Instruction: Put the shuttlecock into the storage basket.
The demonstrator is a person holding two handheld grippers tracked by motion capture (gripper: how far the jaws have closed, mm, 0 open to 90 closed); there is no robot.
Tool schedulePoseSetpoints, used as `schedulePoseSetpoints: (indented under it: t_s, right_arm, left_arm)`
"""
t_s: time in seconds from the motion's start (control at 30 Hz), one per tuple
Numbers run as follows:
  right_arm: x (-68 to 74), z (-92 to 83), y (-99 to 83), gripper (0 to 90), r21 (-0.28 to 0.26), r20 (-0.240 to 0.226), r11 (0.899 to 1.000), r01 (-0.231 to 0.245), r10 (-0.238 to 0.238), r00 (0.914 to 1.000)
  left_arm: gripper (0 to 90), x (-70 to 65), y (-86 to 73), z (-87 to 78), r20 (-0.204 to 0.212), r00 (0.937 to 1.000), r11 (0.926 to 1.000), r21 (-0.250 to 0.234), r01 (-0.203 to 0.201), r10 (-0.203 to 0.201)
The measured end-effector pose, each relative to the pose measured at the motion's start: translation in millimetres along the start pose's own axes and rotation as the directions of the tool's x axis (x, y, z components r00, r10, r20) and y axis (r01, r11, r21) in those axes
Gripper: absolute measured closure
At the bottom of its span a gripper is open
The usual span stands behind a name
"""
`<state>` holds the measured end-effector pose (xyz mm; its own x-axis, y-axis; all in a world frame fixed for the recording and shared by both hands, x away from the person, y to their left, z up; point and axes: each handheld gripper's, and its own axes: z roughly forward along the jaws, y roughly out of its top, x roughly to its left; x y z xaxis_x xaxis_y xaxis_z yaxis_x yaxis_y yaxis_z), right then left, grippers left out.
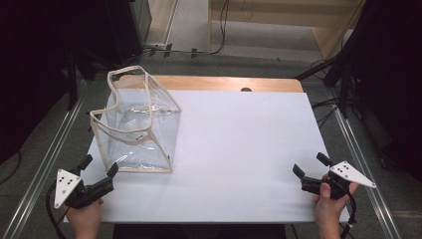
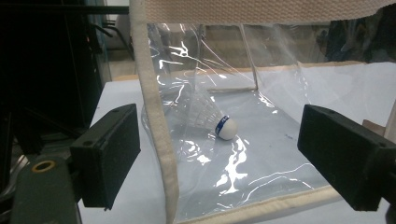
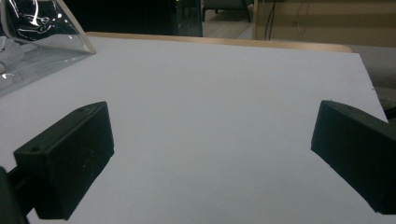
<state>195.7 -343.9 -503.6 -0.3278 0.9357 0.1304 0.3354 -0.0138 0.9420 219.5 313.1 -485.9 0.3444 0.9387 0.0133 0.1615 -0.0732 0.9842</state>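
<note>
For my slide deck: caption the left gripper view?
Open left tongs face a clear beige-trimmed bag holding a shuttlecock.

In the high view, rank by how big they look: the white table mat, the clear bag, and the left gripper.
1. White table mat, the largest.
2. Clear bag with beige trim.
3. Left gripper, the smallest, though it sits nearest the camera, jaws apart.

Glossy clear plastic bag (image 1: pixel 142 127) with woven cream cloth trim, matt white sheet (image 1: pixel 239 149) over wooden tabletop (image 1: pixel 224 82), matt black rough-faced gripper jaws, white feathered shuttlecock (image 2: pixel 212 119)
</note>
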Motion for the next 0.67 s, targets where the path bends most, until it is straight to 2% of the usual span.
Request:
schedulePoseSetpoints:
  t_s: [0.2,0.43,0.67]
  right_arm:
    - [-8.7,-7.0,-2.3,0.0,-0.015,0.011,1.000,-0.024,0.024,0.9997]
    - [-9.9,-5.3,-4.1,0.0,-0.004,0.009,1.000,-0.017,0.017,0.9998]
    - [-11.7,-5.7,-4.8,0.0,-0.015,0.014,1.000,-0.027,0.027,0.9995]
  left_arm:
    - [13.7,0.3,0.0,-0.1,0.000,1.0000,1.0000,0.000,0.003,-0.003]
    - [13.7,0.2,0.0,0.0,0.000,1.0000,1.0000,0.000,0.001,-0.001]
    - [13.7,0.3,0.1,0.5,-0.002,1.0000,1.0000,0.001,-0.001,0.001]
